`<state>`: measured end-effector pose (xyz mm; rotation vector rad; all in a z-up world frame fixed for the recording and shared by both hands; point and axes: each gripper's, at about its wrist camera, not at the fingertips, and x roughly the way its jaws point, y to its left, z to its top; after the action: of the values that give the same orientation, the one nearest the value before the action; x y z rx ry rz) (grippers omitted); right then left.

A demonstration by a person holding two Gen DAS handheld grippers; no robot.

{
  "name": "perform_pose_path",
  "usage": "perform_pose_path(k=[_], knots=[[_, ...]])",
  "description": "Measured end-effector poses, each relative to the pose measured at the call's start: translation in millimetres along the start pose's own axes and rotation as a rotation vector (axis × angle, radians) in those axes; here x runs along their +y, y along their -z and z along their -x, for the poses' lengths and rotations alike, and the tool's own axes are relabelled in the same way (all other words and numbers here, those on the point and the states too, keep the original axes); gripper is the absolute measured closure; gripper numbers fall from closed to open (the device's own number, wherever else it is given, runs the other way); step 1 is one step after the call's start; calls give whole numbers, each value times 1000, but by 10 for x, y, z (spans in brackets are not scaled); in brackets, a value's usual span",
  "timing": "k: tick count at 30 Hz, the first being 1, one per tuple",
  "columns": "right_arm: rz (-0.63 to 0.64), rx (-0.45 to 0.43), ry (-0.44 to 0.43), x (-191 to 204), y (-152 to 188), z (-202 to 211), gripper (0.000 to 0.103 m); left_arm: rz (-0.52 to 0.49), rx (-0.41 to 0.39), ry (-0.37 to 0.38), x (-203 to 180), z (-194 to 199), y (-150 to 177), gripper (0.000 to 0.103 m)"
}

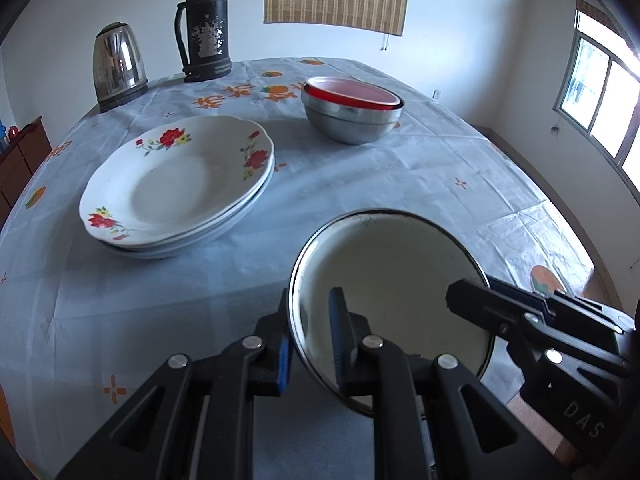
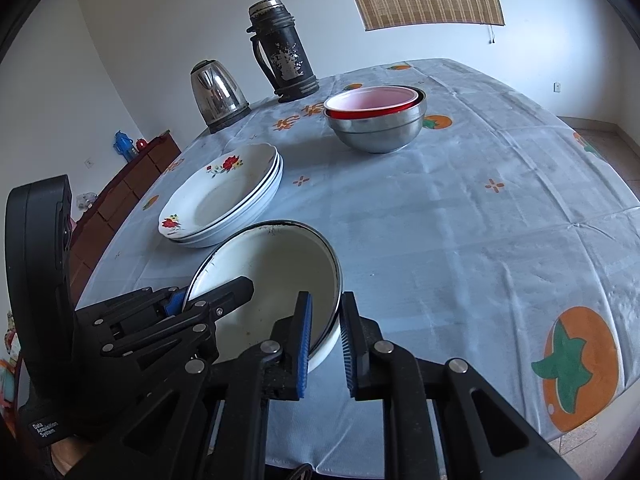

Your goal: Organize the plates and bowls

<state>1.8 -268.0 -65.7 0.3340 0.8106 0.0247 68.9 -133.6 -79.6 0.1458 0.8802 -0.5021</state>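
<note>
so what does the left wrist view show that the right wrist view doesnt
Only the left wrist view shows the bright window on the right wall.

Only the right wrist view shows the blue item and small red item on the dark wooden cabinet clearly, and the large orange fruit print.

Both show the enamel bowl gripped at its rim by the left tool and right tool, the stacked floral plates, nested steel bowls, kettle and flask.
</note>
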Motion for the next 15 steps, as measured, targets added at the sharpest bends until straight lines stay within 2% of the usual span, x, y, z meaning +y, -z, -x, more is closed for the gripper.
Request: perform_pose_path(k=[15], knots=[[-22, -14, 25, -133, -61, 111, 88, -40, -3, 17, -166, -9, -82, 89]])
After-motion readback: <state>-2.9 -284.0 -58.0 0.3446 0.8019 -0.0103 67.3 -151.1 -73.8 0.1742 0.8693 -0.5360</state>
